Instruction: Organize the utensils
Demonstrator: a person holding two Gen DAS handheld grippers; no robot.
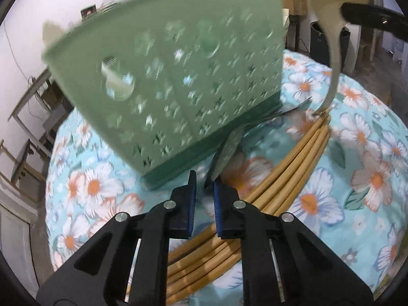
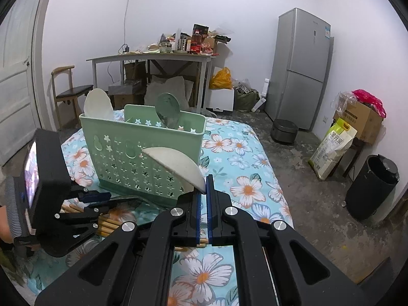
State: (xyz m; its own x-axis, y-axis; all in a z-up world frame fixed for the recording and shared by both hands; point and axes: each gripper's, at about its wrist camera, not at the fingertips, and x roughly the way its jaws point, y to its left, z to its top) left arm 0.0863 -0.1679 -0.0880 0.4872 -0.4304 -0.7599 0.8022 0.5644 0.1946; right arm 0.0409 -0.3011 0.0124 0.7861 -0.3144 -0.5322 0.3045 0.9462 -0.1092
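Note:
A green perforated utensil basket (image 2: 142, 150) stands on the floral tablecloth (image 2: 244, 153); it looks blurred in the left wrist view (image 1: 178, 76). It holds a white spoon (image 2: 98, 104) and a metal spoon (image 2: 168, 109). My right gripper (image 2: 203, 204) is shut on a cream spoon (image 2: 176, 165), held up in front of the basket; this spoon shows in the left wrist view (image 1: 331, 12). My left gripper (image 1: 204, 199) is slightly open, low over a bundle of bamboo chopsticks (image 1: 280, 173), next to a metal utensil handle (image 1: 227, 153). It also shows in the right wrist view (image 2: 102, 201).
Behind the table stand a cluttered desk (image 2: 153, 56), a chair (image 2: 68, 89), a fridge (image 2: 298, 68), a black bin (image 2: 372, 188), a rice cooker (image 2: 284, 131) and boxes with bags (image 2: 357, 119). A door (image 2: 15, 63) is at the left.

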